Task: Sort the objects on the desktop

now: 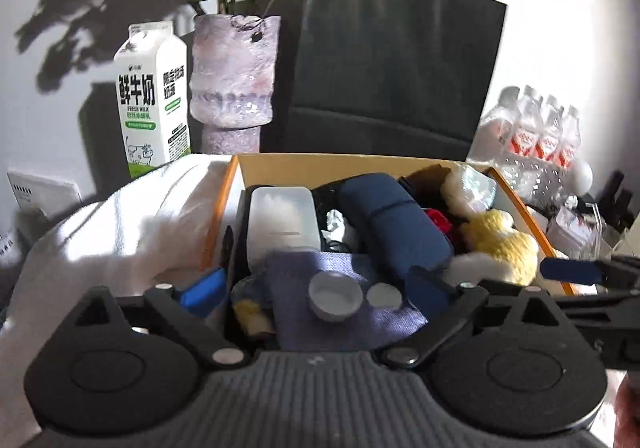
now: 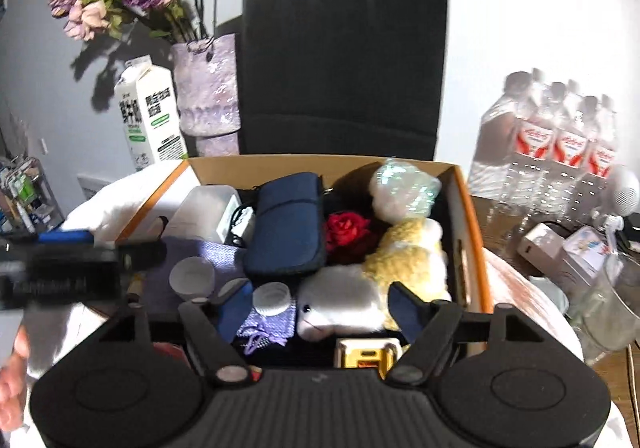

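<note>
An orange-edged cardboard box holds a navy pouch, a white plastic container, a purple cloth, a red rose and a yellow plush. My left gripper hangs open over the box's near end. Two white caps lie on the cloth between its fingers, untouched. My right gripper is open too. It straddles a white plush and a cap without pressing on them.
Behind the box stand a milk carton, a purple vase of dried flowers and a black paper bag. A pack of water bottles and a glass jug are at the right. White cloth lies left of the box.
</note>
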